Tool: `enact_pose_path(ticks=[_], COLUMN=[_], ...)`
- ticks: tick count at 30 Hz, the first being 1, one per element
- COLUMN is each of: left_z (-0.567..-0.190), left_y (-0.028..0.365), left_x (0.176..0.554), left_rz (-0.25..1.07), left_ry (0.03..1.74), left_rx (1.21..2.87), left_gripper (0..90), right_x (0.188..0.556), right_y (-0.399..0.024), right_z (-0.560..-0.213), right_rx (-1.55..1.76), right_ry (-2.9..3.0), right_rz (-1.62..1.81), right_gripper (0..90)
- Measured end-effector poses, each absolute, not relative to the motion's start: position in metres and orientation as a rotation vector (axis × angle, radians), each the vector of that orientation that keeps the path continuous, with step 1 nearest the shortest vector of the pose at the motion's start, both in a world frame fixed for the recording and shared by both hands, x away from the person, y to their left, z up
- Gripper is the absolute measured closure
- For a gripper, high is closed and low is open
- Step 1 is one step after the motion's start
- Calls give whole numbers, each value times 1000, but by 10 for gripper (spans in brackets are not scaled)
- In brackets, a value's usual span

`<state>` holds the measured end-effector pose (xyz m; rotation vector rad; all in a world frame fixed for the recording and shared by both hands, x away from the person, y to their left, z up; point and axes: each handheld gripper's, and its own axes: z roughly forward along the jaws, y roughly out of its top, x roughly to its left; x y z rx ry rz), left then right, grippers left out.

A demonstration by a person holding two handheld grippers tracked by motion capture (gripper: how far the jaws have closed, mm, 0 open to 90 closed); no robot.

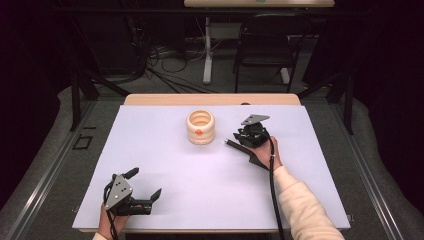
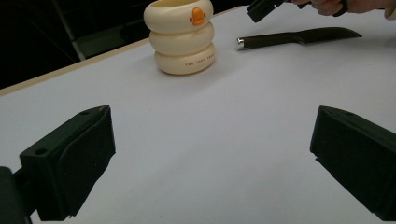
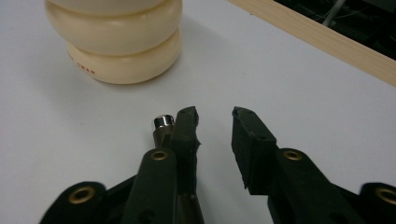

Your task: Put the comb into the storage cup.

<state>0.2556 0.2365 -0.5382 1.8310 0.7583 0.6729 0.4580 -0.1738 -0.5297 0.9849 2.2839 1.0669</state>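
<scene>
Where the desk (image 1: 165, 165) is covered by its pale sheet, a cream ribbed cup (image 1: 200, 127) made of three stacked rings stands upright toward the far edge, about midway across, with a small orange mark on its top ring (some tiny lettering on the bottom ring is too small to read). To its right a black knife (image 1: 246, 153) lies flat on the sheet, its silver-capped handle end (image 3: 163, 122) pointing toward the cup and near it, not touching. The right gripper (image 1: 239, 141) is down over that handle end, jaws a narrow gap apart; the handle sits just outside one jaw, against it or nearly so, and nothing lies between the two. The right hand (image 1: 267, 151) holds it from the right side of the desk. Near the front left corner the left gripper (image 1: 145, 186) rests low with its jaws spread wide, holding nothing, aimed across the sheet toward the cup.
</scene>
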Motion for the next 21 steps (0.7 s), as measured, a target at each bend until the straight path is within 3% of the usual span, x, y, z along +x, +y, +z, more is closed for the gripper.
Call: enact_pose_path(ticks=[8,21], left_z=[-538,-537], left_y=[237,237], left_x=[255,254], left_rz=[675,680], left_ry=[755,758], left_rx=[1827,1822], left_gripper=[2,2], right_x=[464,469], right_y=[-163,-154], right_z=[-535,-543], right_rx=[976,963], right_ry=[2297,2332], right_rz=[1011,956], right_gripper=[899,900])
